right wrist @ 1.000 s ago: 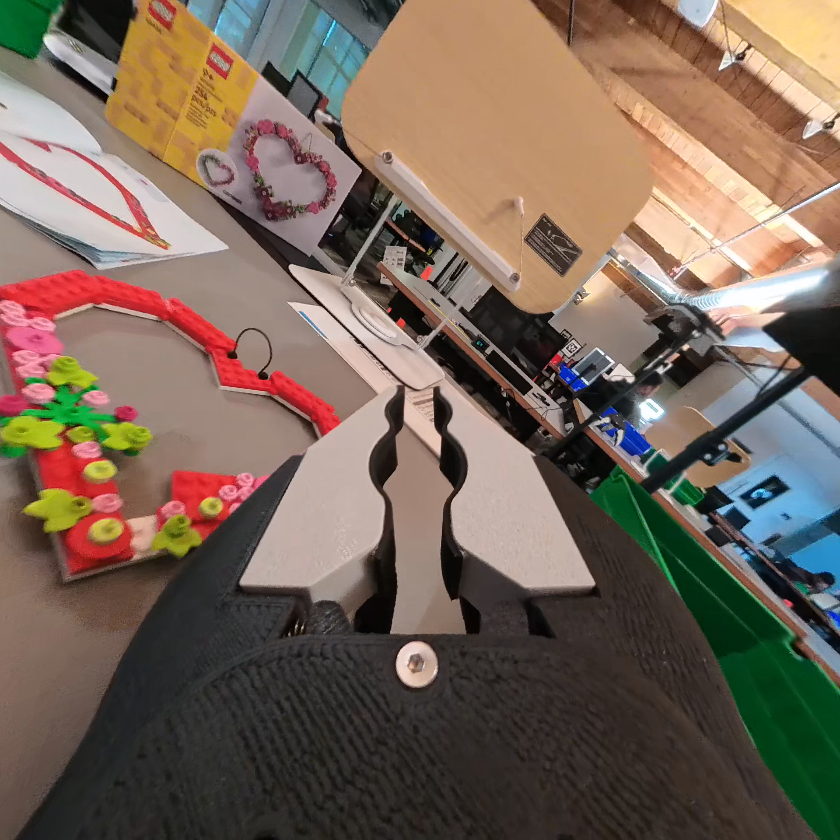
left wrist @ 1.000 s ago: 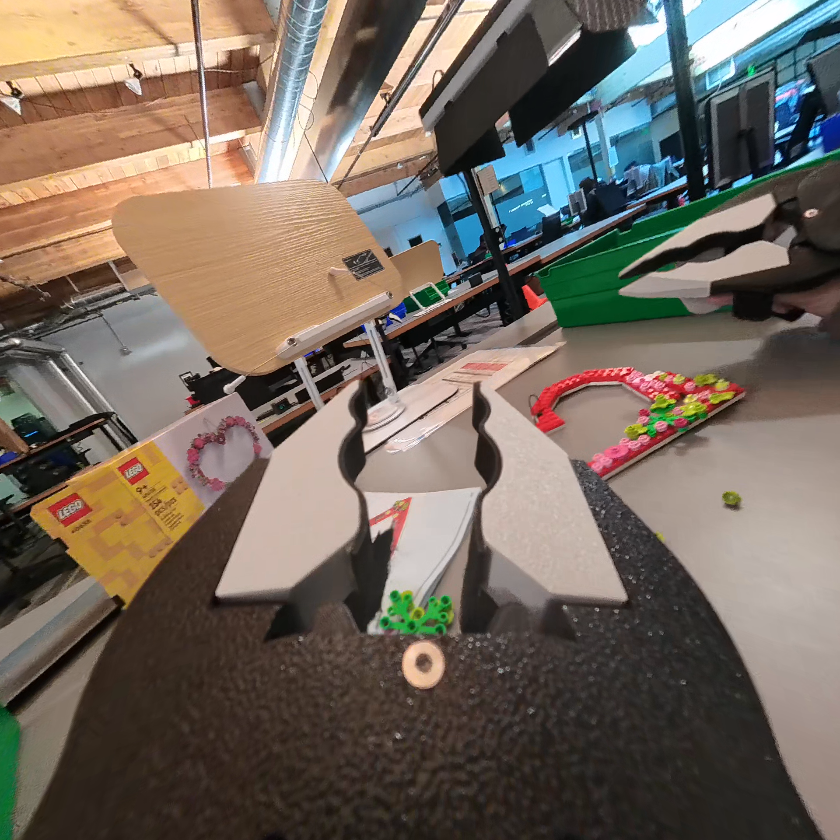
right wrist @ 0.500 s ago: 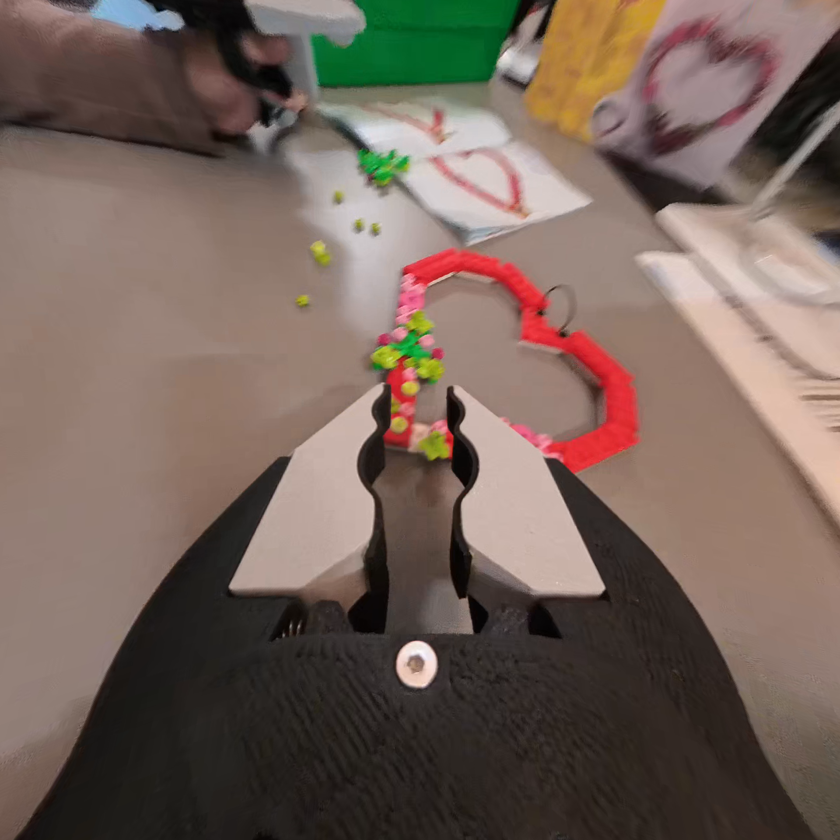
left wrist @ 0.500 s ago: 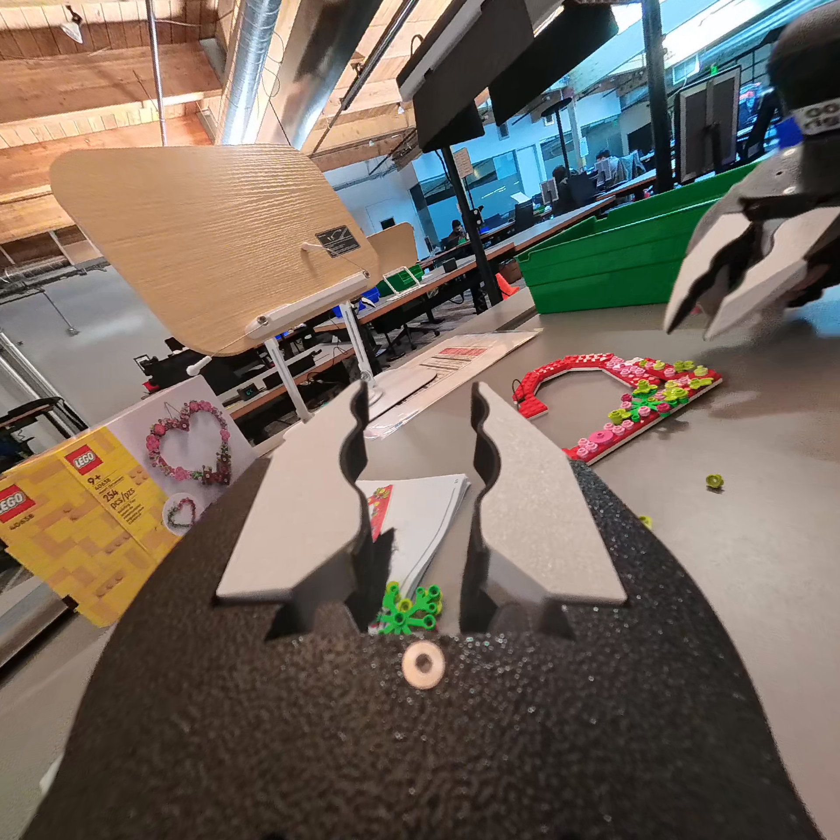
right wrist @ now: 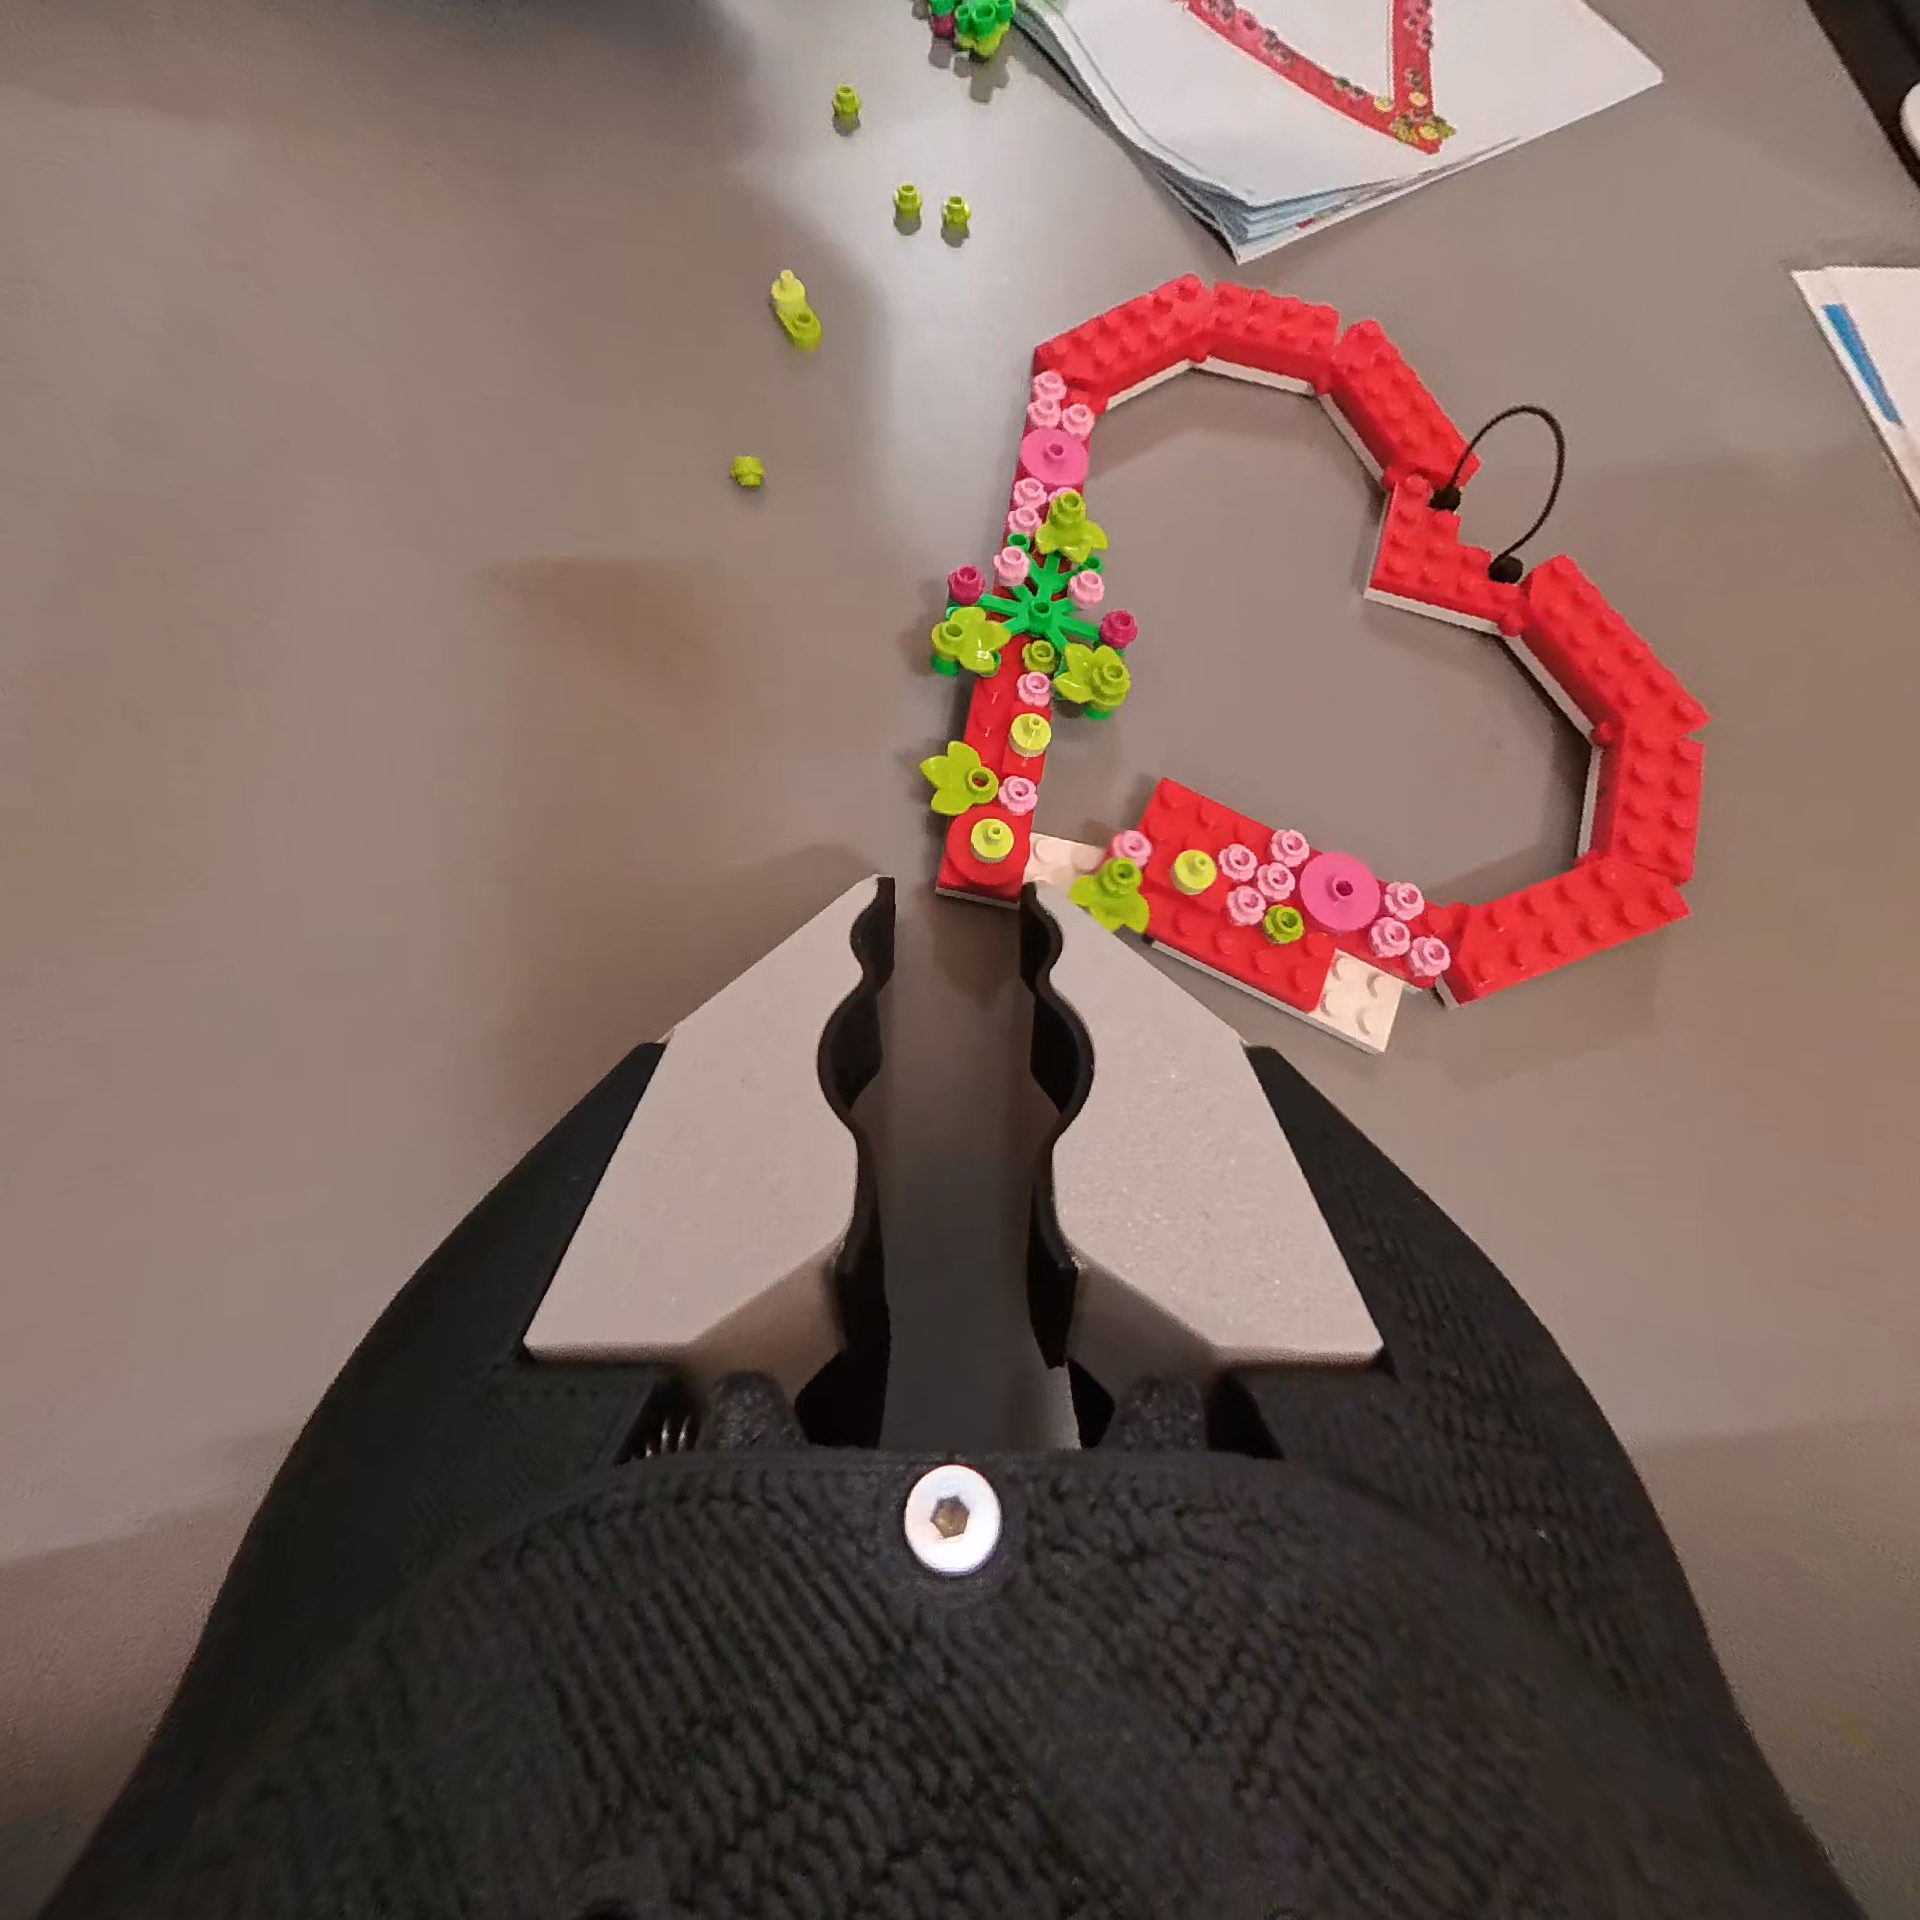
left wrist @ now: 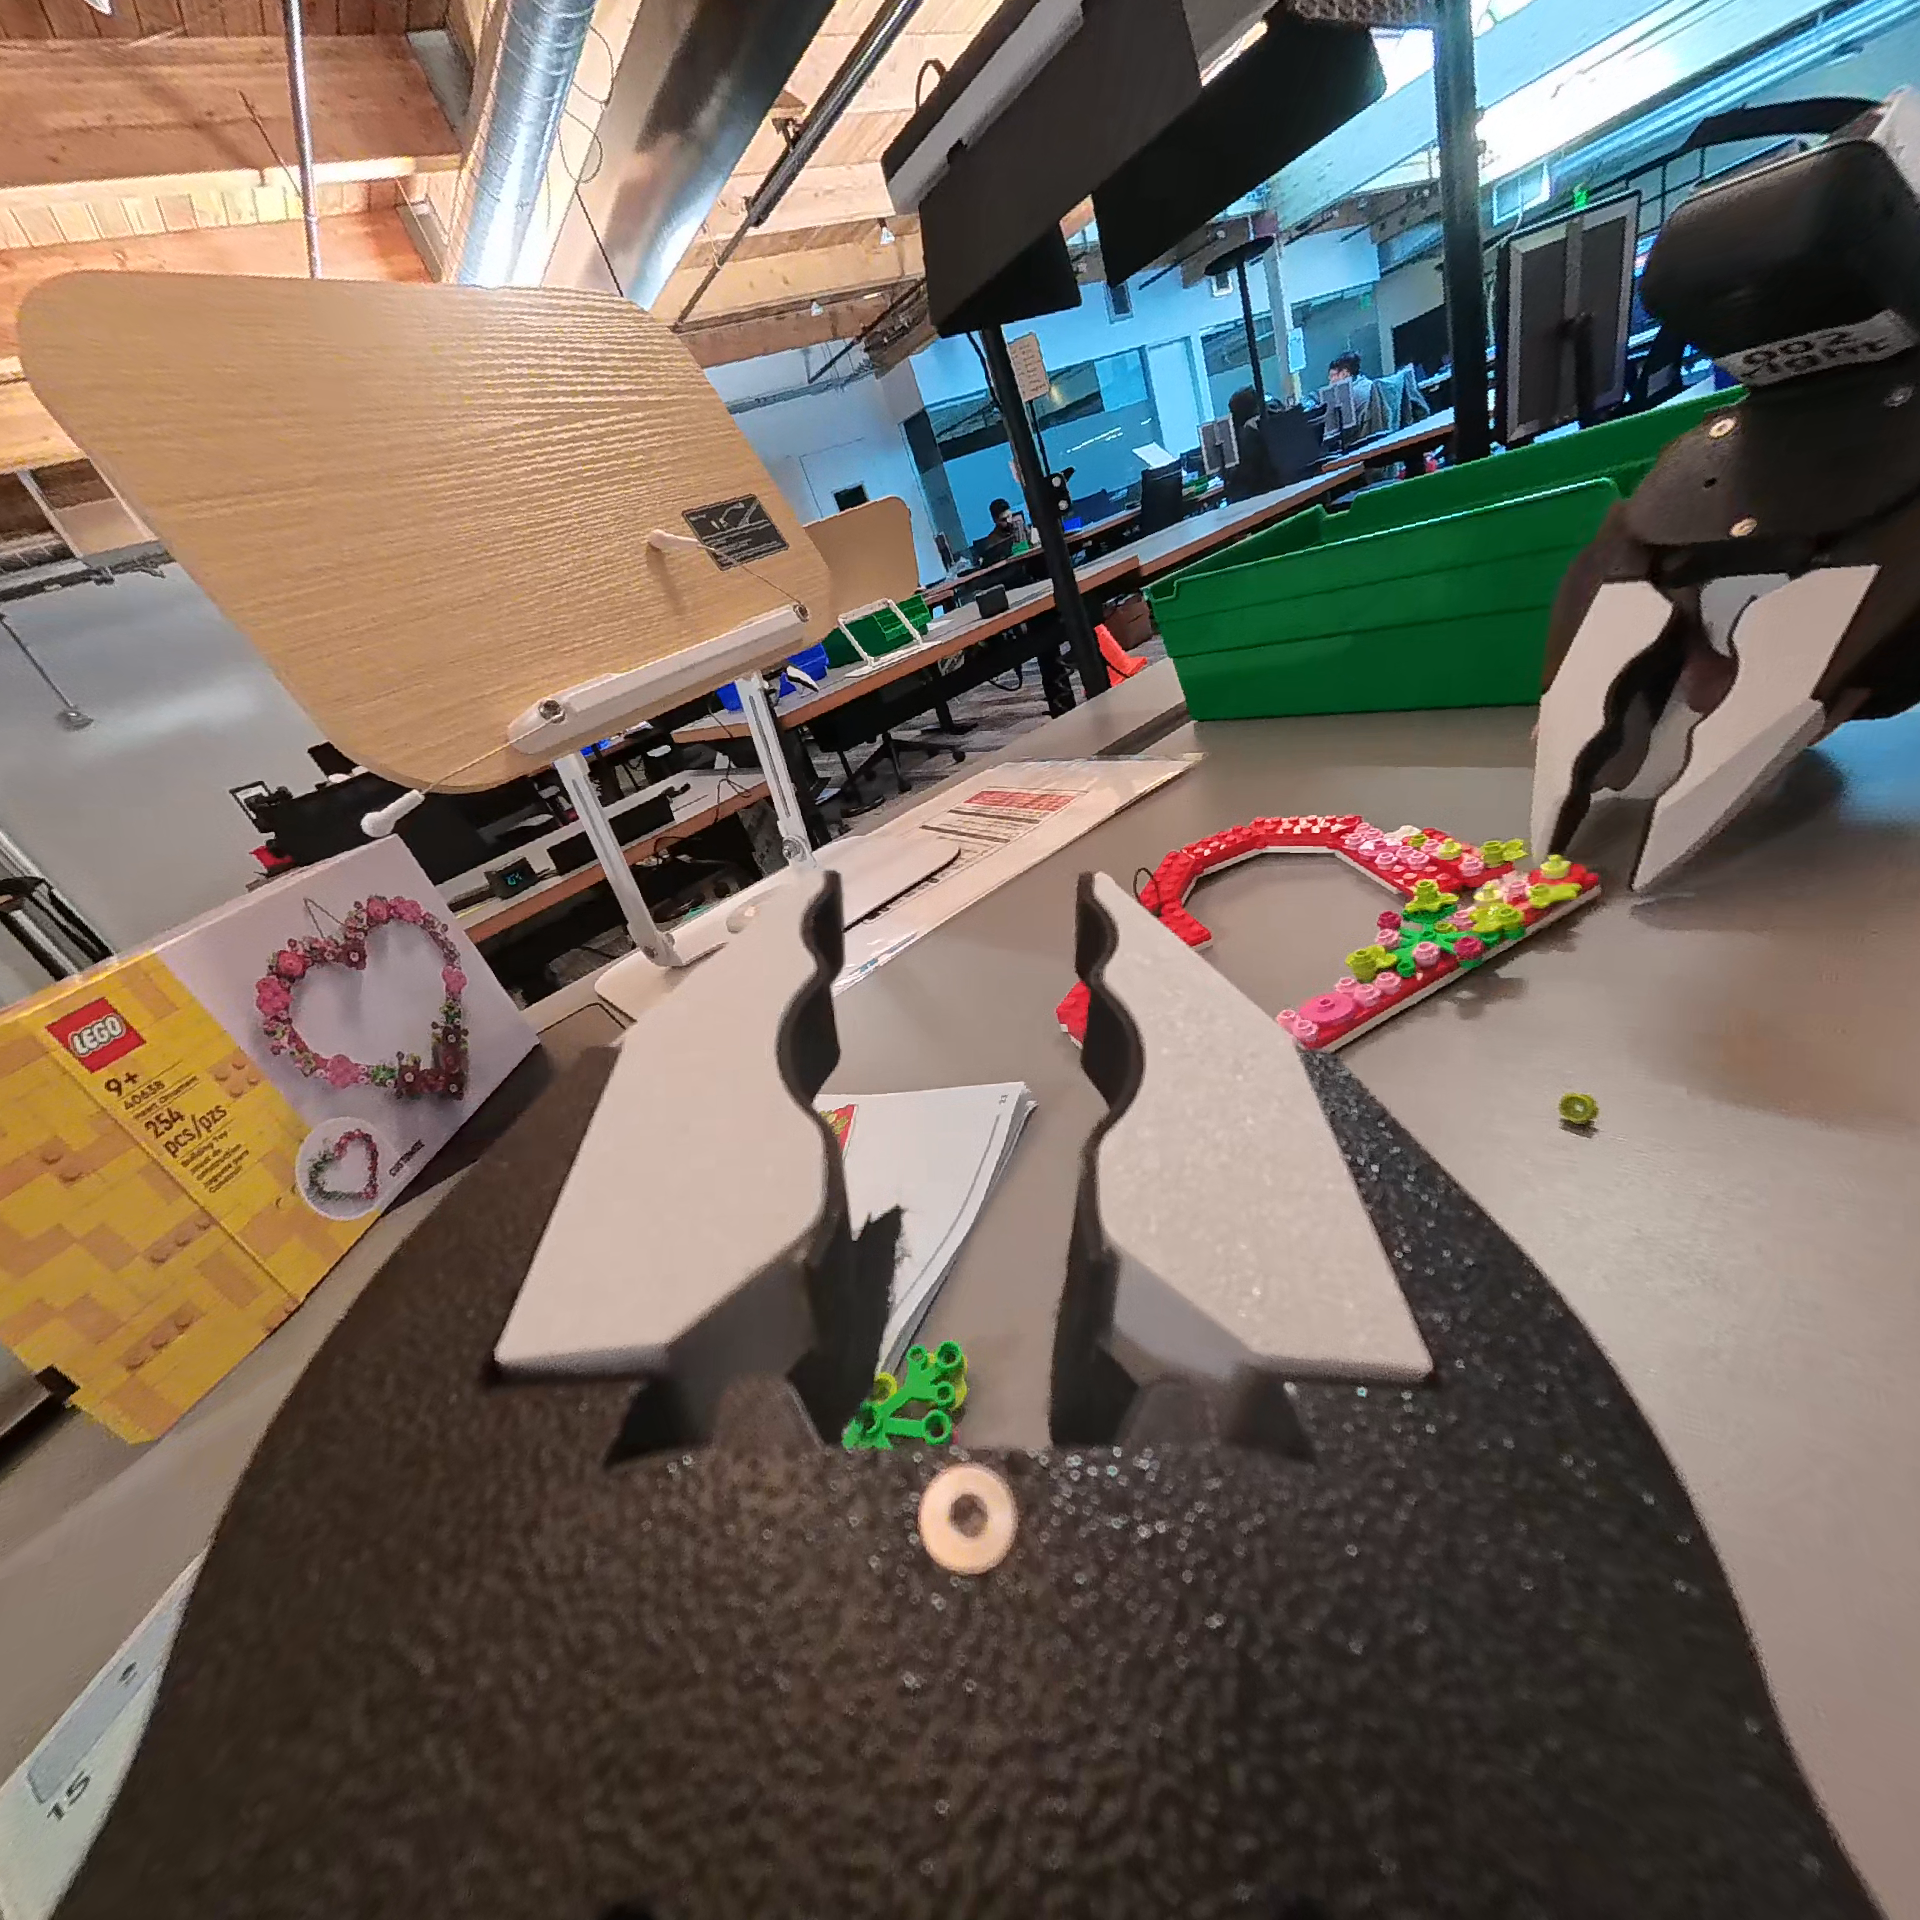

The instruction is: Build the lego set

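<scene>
A red heart-shaped Lego frame lies flat on the grey table, partly covered with pink flowers and lime and green leaves. It also shows in the left wrist view. My right gripper is open and empty, tips pointing down just short of the frame's lower point; in the left wrist view it stands over that end. My left gripper is open and empty, held low over the table. A cluster of green leaf pieces lies under it beside the instruction booklet.
Loose lime pieces lie scattered left of the heart, and one lime stud is near it. The yellow Lego box stands at the left, a wooden stand behind, and green bins at the back right. Some 25 cm of space lies between my two pairs of fingers.
My right gripper swung from a level, upward-looking pose down toward the table, ending with its tips at the heart's lower point. My left gripper stayed nearly in place and open.
</scene>
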Motion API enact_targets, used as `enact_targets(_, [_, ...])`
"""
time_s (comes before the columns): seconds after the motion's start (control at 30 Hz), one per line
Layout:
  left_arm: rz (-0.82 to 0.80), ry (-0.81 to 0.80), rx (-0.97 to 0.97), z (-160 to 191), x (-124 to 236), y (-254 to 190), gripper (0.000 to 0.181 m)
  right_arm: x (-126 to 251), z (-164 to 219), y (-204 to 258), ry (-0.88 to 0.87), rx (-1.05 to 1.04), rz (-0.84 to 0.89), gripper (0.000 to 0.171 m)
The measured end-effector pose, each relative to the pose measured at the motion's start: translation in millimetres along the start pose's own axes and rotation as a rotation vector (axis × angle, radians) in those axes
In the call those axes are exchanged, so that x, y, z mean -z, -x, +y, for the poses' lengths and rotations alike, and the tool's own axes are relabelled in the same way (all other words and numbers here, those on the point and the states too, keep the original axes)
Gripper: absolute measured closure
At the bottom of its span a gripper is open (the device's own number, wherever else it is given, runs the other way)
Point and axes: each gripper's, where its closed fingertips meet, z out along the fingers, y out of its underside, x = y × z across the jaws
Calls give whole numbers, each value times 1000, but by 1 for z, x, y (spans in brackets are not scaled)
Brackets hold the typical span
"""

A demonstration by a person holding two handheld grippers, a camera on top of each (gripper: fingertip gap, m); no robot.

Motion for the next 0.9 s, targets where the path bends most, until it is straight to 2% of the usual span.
enact_targets(0.53, [25,10,-13,1,-2,-7,140,-18,-18,27,2,89,-81,148])
enact_targets(0.7, [30,11,-30,0,-2,-9,140,6,-23,-2,-86,42,53,144])
enact_targets(0.9, [51,12,-24,1,-5,-16,140,23,-14,-36,-73,-43,221,127])
